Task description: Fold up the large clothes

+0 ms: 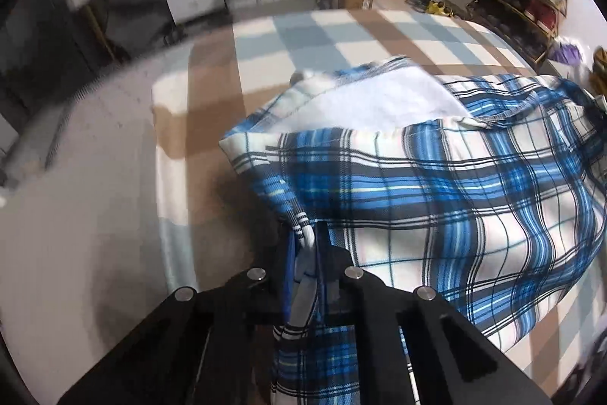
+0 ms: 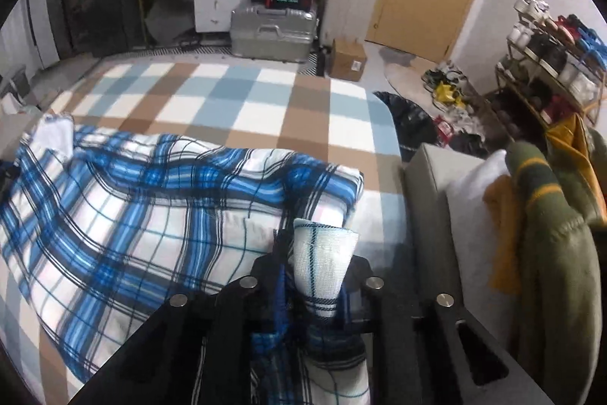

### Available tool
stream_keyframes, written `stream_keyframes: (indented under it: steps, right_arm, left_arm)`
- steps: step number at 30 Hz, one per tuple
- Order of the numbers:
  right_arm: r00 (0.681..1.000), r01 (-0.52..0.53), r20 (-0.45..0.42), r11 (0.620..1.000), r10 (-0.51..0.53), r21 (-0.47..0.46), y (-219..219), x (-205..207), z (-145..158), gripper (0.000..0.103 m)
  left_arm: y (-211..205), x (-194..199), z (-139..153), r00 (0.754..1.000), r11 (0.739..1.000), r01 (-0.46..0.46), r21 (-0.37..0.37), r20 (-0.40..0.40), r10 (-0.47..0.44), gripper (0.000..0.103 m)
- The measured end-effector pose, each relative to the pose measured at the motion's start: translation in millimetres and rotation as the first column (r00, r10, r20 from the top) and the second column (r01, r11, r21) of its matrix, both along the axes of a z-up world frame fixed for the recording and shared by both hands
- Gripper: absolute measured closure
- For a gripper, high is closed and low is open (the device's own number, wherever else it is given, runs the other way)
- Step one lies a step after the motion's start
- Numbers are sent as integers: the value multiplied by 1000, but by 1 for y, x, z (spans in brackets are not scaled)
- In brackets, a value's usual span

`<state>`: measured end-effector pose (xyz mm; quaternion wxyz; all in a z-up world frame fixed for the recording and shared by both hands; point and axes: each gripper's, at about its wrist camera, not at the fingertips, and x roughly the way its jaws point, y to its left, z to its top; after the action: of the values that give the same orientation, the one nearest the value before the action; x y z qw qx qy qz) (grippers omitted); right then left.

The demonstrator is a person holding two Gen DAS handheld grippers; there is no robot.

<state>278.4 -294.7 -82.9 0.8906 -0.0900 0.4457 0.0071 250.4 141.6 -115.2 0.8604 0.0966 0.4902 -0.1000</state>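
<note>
The plaid garment [image 1: 436, 200] lies spread on the checked bed cover [image 1: 341, 33], and every position below is stated relative to that garment. At its left end, the left gripper [image 1: 305, 253] has its jaws drawn narrow onto a bunched corner of the fabric; cloth passes between the fingers and hangs below them, so this corner reads as held. From this gripper the garment extends to the right and away, with a folded-over flap exposing the white inner lining [image 1: 379, 101] near the far left edge. The garment's long axis runs left to right across the bed, between the two grippers. At the right end, the right gripper [image 2: 315, 268] has its jaws partly closed on a thicker roll of fabric, whose pale reverse side stands up between the fingers; this corner also reads as held. From this gripper the garment extends to the left and away. Each gripper is therefore at its own near corner, and neither is nearer to the opposite end. The fabric between the corners sags and wrinkles rather than lying taut. To the right of the garment, beyond the bed edge, stands a grey upholstered seat [image 2: 428, 177] draped with a green garment [image 2: 550, 253]. The next fold is judged to require both near corners to be carried together toward the far edge.
</note>
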Motion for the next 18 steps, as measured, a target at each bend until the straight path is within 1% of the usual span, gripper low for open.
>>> stream_keyframes:
  steps: [1, 3, 4, 5, 6, 7, 8, 9, 10, 11, 12, 14, 17, 18]
  right_arm:
    - [1000, 0, -16, 1000, 0, 8, -2, 1, -4, 81]
    - [998, 13, -58, 999, -11, 49, -7, -1, -14, 81]
    - [998, 19, -68, 997, -14, 74, -10, -2, -17, 81]
    - [998, 21, -68, 995, -14, 101, -12, -5, -18, 81]
    - [998, 24, -65, 991, -15, 131, -16, -7, -18, 81]
    - [998, 30, -59, 988, -21, 151, -18, -10, -17, 83]
    - [999, 30, -48, 979, -21, 203, -22, -13, -14, 83]
    - [999, 26, -38, 968, -17, 249, -25, -15, -11, 86]
    - [999, 23, -30, 964, -16, 266, -26, -17, -10, 91]
    - [1000, 24, -18, 962, -20, 270, -26, -19, -8, 91]
    - [1000, 18, -8, 960, -16, 279, -26, -21, -6, 91]
    - [1000, 0, 4, 958, -1, 287, -24, -22, -5, 92]
    - [999, -30, 37, 960, 21, 279, -20, -25, -1, 92]
    - [999, -30, 47, 964, 18, 265, -18, -26, 1, 92]
  left_arm:
    - [-2, -5, 2, 1000, 1000, -2, 21, 22, 1, 98]
    - [-6, -12, 6, 999, 1000, 19, 17, 38, -19, 98]
    - [-8, -16, 9, 998, 999, 23, 24, 66, -24, 98]
    - [-7, -17, 12, 995, 999, 42, 17, 89, -43, 97]
    - [-5, -14, 12, 994, 998, 59, 7, 94, -59, 95]
    - [-4, -12, 13, 994, 998, 68, -7, 90, -67, 93]
    - [0, -5, 12, 994, 997, 74, -27, 81, -72, 86]
    - [1, -1, 10, 995, 994, 86, -71, 63, -81, 81]
    - [2, 4, 8, 996, 991, 86, -101, 47, -82, 76]
    - [1, 10, 4, 996, 987, 87, -132, 26, -84, 66]
    - [1, 11, 1, 995, 979, 99, -177, 6, -100, 61]
    - [-1, 13, -1, 994, 971, 99, -216, -12, -104, 59]
    - [4, 16, -2, 998, 964, 63, -257, -3, -66, 59]
    - [5, 15, -1, 998, 963, 58, -264, 5, -58, 64]
